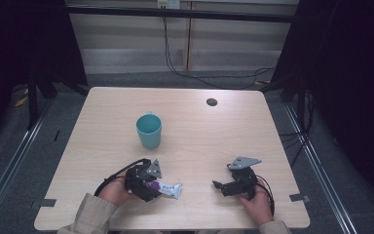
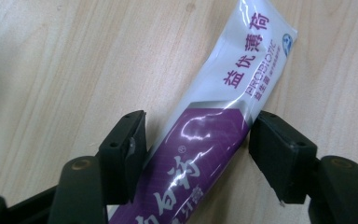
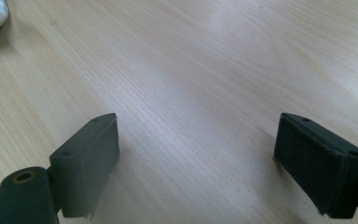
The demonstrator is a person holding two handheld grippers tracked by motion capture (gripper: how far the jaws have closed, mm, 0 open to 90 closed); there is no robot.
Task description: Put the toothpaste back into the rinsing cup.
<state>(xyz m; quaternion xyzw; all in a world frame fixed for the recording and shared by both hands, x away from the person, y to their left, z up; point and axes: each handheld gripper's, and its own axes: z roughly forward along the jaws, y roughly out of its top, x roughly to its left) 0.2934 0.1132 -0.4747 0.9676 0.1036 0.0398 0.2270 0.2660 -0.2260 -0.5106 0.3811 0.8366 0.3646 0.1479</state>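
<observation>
Two grippers rest low on the table (image 1: 199, 126). Left gripper (image 2: 196, 140) straddles a sachet (image 2: 214, 140), jaws at its edges, grip unconfirmed. Right gripper (image 3: 196, 158) gapes wide, holding nothing.

One counter (image 1: 214, 136) of pale wood carries the lot. On it stands one teal cup (image 1: 149, 130). One sachet (image 1: 168, 189) lies there too (white at one end, purple at the other, printed lettering along it). Two grippers are over the counter: the left gripper (image 1: 152, 185) and the right gripper (image 1: 220, 186). One small dark round disc (image 1: 212, 102) sits near the far edge.
</observation>
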